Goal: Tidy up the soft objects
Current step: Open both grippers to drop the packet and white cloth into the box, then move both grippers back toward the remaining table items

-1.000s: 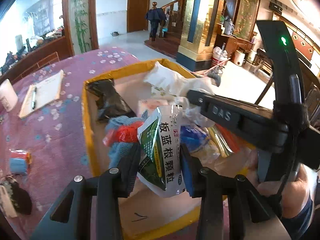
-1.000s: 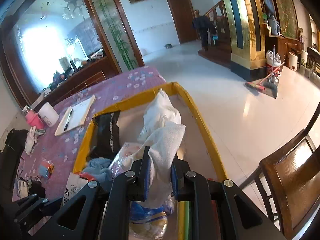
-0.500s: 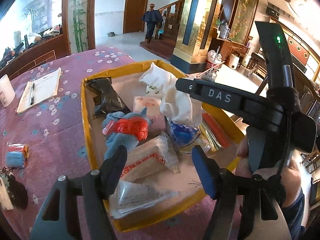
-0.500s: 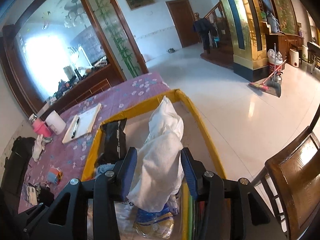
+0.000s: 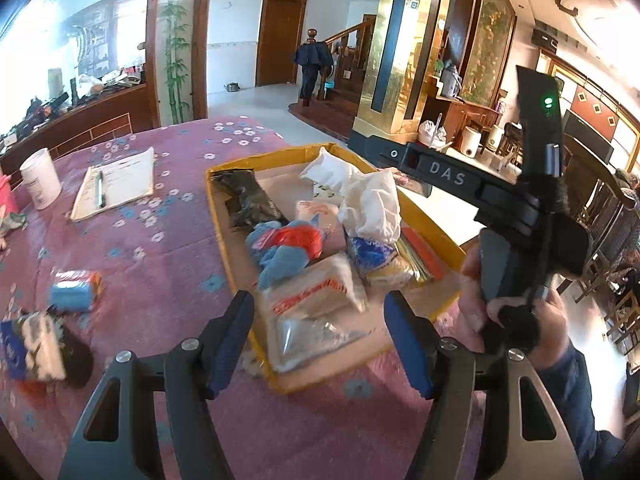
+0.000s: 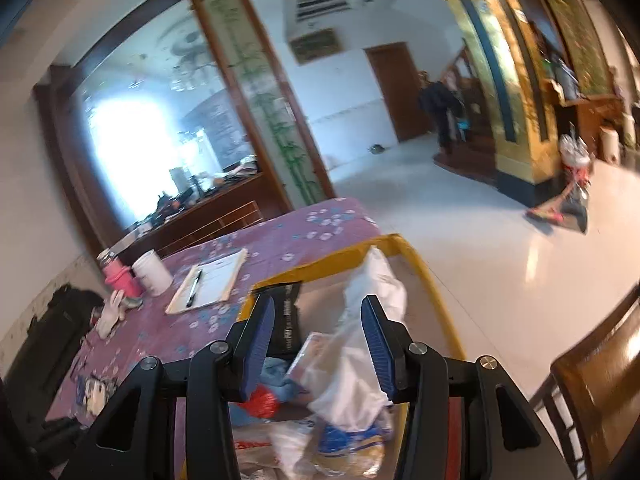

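Note:
A yellow-rimmed cardboard box (image 5: 216,216) on the purple table holds soft items: a white cloth (image 5: 372,200), a black packet (image 5: 250,200), a blue cloth with a red bag (image 5: 288,248), a white packet with red print (image 5: 316,292) and a clear pouch (image 5: 312,336). My left gripper (image 5: 320,336) is open and empty above the box's near end. My right gripper (image 6: 316,344) is open and empty above the box (image 6: 432,280); the white cloth (image 6: 360,360) lies below it. The right gripper's body (image 5: 500,208) shows in the left wrist view.
On the purple cloth lie a clipboard with a pen (image 5: 116,184), a white cup (image 5: 40,178), a small blue pack (image 5: 74,290) and a dark bundle (image 5: 44,348). A wooden chair (image 6: 592,392) stands at the right. A person (image 5: 314,68) stands by the stairs.
My left gripper let go of the green-and-white packet and pulled back, open. My right gripper opened off the white cloth and rose; the cloth now rests in the box.

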Available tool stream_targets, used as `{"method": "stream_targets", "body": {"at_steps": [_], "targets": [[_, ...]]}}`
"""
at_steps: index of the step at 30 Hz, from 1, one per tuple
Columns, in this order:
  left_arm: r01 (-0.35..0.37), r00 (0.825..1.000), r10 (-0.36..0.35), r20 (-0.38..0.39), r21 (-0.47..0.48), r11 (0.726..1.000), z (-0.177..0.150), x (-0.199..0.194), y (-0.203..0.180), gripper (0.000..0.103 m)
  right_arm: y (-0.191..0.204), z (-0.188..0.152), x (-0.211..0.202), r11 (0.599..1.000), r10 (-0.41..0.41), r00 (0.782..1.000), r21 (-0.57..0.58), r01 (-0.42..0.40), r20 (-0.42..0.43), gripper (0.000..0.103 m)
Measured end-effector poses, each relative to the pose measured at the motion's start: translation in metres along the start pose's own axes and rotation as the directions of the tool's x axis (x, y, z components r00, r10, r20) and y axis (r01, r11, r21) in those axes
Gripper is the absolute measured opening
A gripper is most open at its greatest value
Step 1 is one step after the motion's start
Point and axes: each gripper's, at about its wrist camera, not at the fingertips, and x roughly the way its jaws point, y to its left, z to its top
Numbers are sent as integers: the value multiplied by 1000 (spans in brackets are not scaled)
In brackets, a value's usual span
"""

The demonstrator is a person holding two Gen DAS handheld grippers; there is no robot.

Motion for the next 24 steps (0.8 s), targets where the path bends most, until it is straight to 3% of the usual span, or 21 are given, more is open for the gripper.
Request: {"method": "stream_targets", "body": {"at_steps": [8, 12, 13, 16, 18, 20, 24], "targets": [[-14, 1000, 14, 20, -25, 1000, -38, -45, 27, 66, 33, -10, 0, 990, 48, 999, -137, -45, 22, 49], [-61, 998, 62, 34, -26, 998, -64, -72, 47, 66, 51, -19, 6, 983, 48, 998, -175, -52, -29, 49], [-69, 997, 70, 37, -31, 997, -70, -78, 54, 66, 59, -21, 5, 982, 81, 995, -165, -88, -50, 49], [-98, 994, 101, 49, -58, 994, -89, -97, 77, 67, 95, -29, 1, 961, 167, 979, -201, -188, -114, 51], [-115, 992, 120, 49, -86, 990, -101, -106, 93, 68, 123, -37, 2, 944, 192, 967, -237, -229, -167, 60], [-143, 988, 148, 38, -119, 983, -114, -113, 114, 68, 152, -48, 8, 929, 237, 941, -227, -292, -240, 62], [-200, 978, 207, 17, -193, 961, -135, -125, 152, 68, 191, -68, 31, 925, 247, 911, -200, -323, -330, 62]]}}
